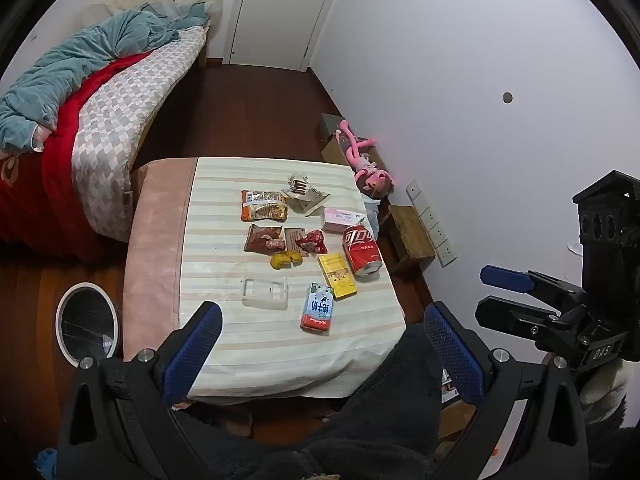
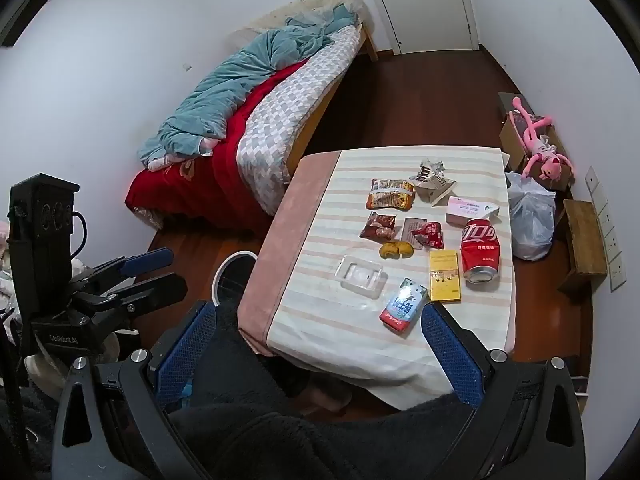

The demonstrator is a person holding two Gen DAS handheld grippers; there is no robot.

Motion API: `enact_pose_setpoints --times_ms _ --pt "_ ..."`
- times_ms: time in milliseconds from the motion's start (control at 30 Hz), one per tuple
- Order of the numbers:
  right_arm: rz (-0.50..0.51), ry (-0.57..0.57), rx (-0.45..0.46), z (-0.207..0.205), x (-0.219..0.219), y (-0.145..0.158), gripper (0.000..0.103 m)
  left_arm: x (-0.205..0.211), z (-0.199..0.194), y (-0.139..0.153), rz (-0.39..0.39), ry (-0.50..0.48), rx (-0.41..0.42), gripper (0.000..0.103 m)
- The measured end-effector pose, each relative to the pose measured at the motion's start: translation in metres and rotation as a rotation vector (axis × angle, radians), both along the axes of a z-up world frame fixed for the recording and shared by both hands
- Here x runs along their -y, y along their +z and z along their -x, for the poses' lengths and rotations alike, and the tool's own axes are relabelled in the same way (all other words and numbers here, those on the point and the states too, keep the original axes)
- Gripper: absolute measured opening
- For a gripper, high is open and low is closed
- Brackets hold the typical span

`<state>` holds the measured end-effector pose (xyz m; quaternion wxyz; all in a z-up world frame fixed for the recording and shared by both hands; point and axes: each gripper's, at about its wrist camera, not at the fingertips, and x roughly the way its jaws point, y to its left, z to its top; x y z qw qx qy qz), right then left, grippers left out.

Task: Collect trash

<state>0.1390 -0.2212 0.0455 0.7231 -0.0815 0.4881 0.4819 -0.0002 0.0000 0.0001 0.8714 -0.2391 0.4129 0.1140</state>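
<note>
Trash lies on a striped cloth-covered table (image 1: 224, 344) (image 2: 328, 344): a red cola can (image 1: 361, 250) (image 2: 479, 249) on its side, a yellow box (image 1: 337, 275) (image 2: 444, 275), a blue-and-red carton (image 1: 317, 307) (image 2: 404, 305), a clear plastic tray (image 1: 265, 291) (image 2: 360, 276), a yellow peel (image 1: 285, 259) (image 2: 395, 249), several snack wrappers (image 1: 263, 205) (image 2: 390, 194) and a pink box (image 1: 341, 219) (image 2: 466, 209). A white-rimmed bin (image 1: 87, 322) (image 2: 234, 276) stands on the floor left of the table. My left gripper (image 1: 320, 356) and my right gripper (image 2: 316, 356) are both open, empty, above the table's near edge.
A bed (image 1: 100, 120) (image 2: 260, 100) with teal and red bedding stands to the left. A pink plush (image 1: 366, 164) (image 2: 540, 152), boxes, a wooden stool (image 1: 412, 236) (image 2: 582, 240) and a white plastic bag (image 2: 530, 216) line the right wall. A dark fleece-clad leg (image 1: 380, 400) is below.
</note>
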Motion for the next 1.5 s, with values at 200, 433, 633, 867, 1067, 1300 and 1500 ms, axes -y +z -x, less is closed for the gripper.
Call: enact_pose_setpoints --times_ms 200,433,633,867,1067,1300,1500 --pt "-0.006 0.005 -0.006 0.000 0.001 0.002 0.103 0.001 -0.001 -0.001 0.006 -0.001 -0.001 0.103" --pt "-0.016 0.013 -0.022 -0.002 0.002 -0.001 0.103 0.003 -0.004 -0.005 0.013 -0.005 0.002 0.103" --pt "-0.010 0.014 -0.021 -0.001 0.000 0.000 0.103 0.002 -0.004 -0.003 0.020 -0.003 0.009 0.103" --pt "-0.010 0.011 -0.020 -0.002 -0.001 -0.003 0.103 0.004 -0.009 -0.001 0.022 -0.003 0.008 0.103" --pt "-0.008 0.007 -0.019 -0.002 -0.001 -0.004 0.103 0.005 -0.010 -0.001 0.021 0.000 0.012 0.103" --pt "-0.007 -0.001 -0.015 -0.003 0.001 -0.005 0.103 0.004 -0.012 0.003 0.021 0.003 0.020 0.103" --pt "-0.004 -0.007 -0.009 -0.002 0.000 -0.002 0.103 0.003 -0.011 0.002 0.023 0.002 0.023 0.103"
